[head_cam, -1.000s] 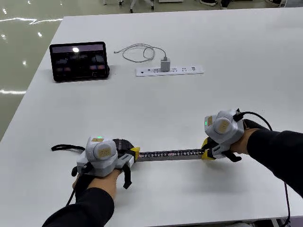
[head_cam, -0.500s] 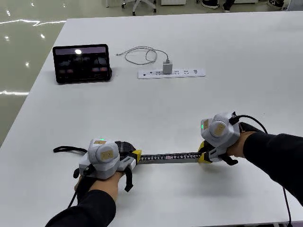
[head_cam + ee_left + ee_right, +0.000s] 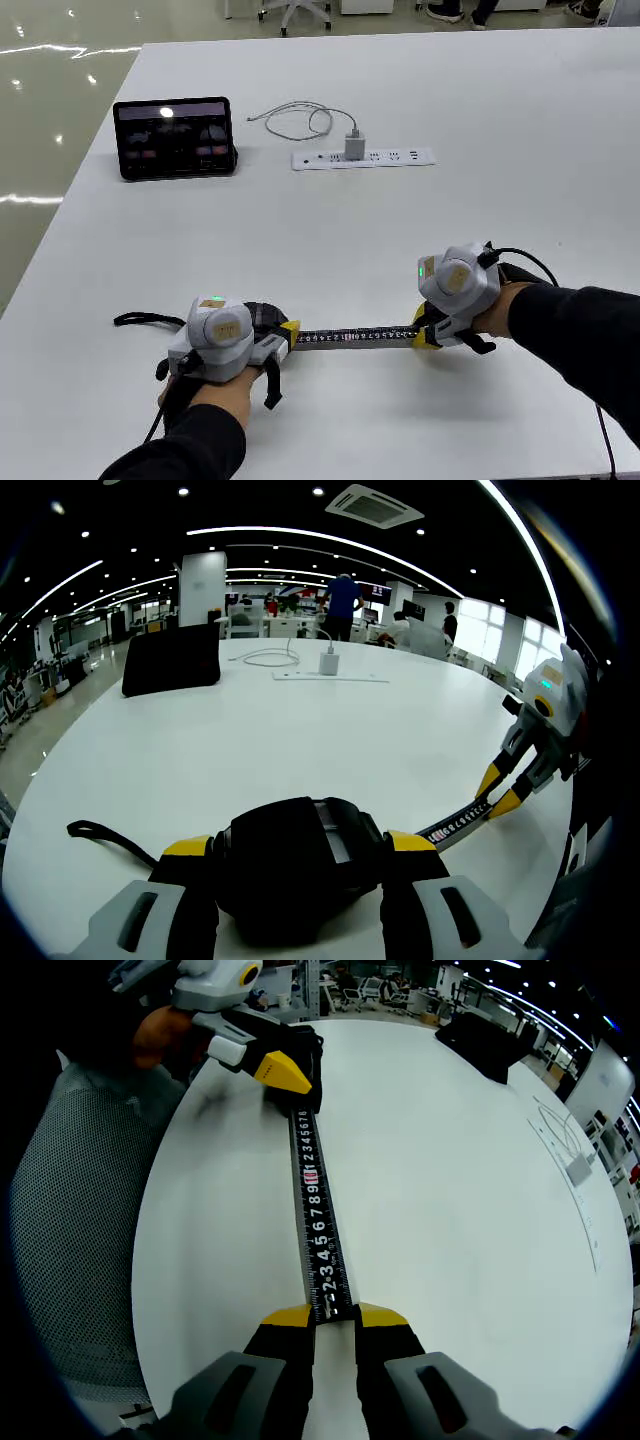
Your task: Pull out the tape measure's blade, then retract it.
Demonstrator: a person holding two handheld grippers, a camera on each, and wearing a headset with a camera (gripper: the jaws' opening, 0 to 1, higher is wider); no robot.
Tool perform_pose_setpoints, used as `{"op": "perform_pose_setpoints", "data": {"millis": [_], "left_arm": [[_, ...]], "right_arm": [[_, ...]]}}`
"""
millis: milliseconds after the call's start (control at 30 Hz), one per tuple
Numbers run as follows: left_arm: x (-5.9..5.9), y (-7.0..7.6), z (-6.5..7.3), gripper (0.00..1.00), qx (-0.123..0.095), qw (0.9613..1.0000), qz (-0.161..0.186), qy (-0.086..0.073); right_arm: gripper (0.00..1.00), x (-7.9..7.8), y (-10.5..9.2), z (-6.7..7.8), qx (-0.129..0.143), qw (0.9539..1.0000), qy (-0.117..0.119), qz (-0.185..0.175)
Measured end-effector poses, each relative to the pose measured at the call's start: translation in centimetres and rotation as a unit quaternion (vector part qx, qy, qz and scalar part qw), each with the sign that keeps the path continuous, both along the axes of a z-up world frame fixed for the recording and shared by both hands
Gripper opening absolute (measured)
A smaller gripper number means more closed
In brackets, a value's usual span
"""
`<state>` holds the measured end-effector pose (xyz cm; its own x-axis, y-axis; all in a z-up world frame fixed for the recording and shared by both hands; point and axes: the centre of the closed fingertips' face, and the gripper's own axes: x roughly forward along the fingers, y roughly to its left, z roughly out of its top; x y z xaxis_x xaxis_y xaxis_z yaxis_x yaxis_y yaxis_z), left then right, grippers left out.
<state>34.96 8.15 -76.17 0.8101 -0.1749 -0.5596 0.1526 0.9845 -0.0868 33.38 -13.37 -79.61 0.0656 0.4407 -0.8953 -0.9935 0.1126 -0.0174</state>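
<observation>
We find the left tongs point(image 3: 300, 848) clenched on the tape measure point(image 3: 296, 875) case, which rests on the bench point(image 3: 400, 230). The right tongs point(image 3: 335, 1317) grip the blade point(image 3: 312, 1190) end (markings from 2 upward legible), blade extended between both.

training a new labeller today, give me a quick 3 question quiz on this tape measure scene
1. True or false: the blade is fully wound back into the tape measure's case.
2. What is the left gripper clamped on? A) the case B) a tablet C) a loose cable
3. Fill the gap: the right gripper is shut on the blade's ____ end, and something is plugged into the power strip. Name it.

Key:
1. False, a stretch of blade lies out along the table between the grippers.
2. A
3. Free end; a charger.
</observation>
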Motion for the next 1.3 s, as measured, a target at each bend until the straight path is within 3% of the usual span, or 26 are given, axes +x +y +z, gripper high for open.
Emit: {"op": "perform_pose_setpoints", "data": {"millis": [600,1300], "left_arm": [[0.0,0.0,0.0,0.62,0.0,1.0,0.001,0.0],[0.0,0.0,0.0,0.62,-0.001,1.0,0.001,0.001]], "right_arm": [[0.11,0.0,1.4,-0.1,-0.007,0.9999,-0.001,0.008],[0.1,-0.1,3.5,0.1,0.01,0.9999,0.003,0.007]]}}
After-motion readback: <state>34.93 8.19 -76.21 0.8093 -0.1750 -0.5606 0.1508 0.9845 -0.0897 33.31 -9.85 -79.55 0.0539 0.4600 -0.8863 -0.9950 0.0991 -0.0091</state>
